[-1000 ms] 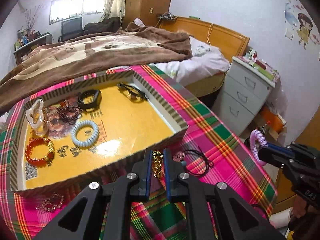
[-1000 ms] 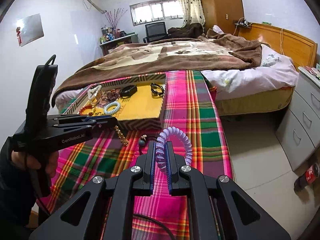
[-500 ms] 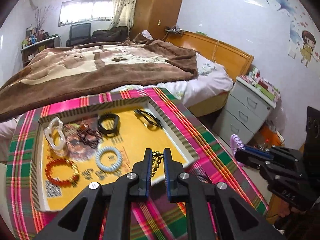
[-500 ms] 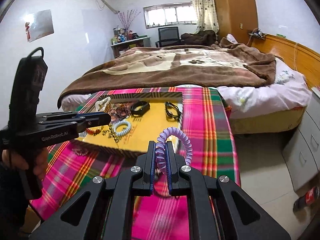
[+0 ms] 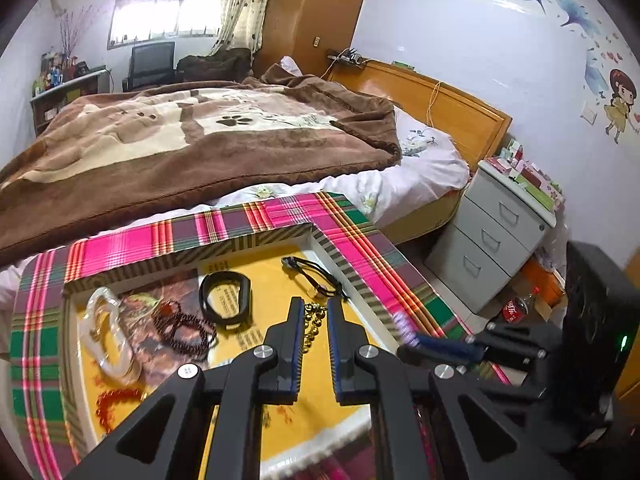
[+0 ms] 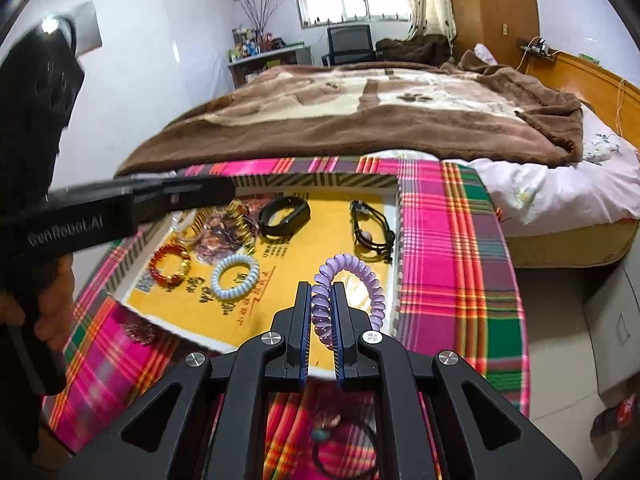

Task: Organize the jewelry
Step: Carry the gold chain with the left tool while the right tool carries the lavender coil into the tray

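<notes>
Gold bead chain (image 5: 311, 326) pinched in my left gripper (image 5: 314, 316), lilac coil tie (image 6: 348, 284) clamped in my right gripper (image 6: 322, 300), both at lower centre over the yellow tray (image 6: 280, 184).

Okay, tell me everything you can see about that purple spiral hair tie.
The purple spiral hair tie is a glossy lilac coil, plastic by its look, forming a closed ring. The right gripper is shut on one side of it, so the ring stands up above the tray's yellow floor. Only the pads touch it.
</notes>
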Available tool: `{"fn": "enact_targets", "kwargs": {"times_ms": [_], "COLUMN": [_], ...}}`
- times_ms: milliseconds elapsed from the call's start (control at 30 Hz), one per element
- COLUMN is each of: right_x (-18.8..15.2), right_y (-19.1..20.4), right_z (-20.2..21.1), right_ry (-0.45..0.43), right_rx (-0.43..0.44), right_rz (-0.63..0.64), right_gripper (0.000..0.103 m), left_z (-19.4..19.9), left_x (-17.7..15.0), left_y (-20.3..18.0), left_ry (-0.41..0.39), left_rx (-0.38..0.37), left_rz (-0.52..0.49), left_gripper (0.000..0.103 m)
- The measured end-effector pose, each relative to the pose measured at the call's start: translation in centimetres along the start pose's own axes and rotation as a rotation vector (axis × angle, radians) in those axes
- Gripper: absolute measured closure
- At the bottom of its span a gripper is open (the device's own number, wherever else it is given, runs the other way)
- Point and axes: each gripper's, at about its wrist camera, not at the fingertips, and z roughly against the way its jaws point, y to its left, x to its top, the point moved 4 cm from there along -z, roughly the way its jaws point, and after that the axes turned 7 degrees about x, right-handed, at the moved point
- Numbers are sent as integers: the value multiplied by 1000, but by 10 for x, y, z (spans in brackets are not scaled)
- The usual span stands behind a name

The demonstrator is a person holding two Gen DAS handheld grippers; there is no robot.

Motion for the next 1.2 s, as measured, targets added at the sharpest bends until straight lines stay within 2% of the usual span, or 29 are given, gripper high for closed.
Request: {"fn": "enact_targets", "kwargs": {"times_ms": [167,500,933,1133,1200], "right_x": [-2,-8,-10,-10,-10], "right_y": [-1,-5,-6,-7,-7], "right_z": [-24,-54,-65,-67,-66], "right_ry": [49,117,145,146,140], "right_rx": [-2,-11,-11,-23,-18], "right_rz": [16,43,41,43,36], "right_gripper": [94,94,93,83,81], "left_z": [-35,-90,-116,-120,-119], "left_x": [6,5,3,1,-1], "left_y": [2,12,25,28,27], "left_ry": [50,125,177,187,190], "left_rx": [-29,-22,4,7,8], "left_rz": [-5,6,56,65,62], "left_gripper": [92,92,92,92,87]}}
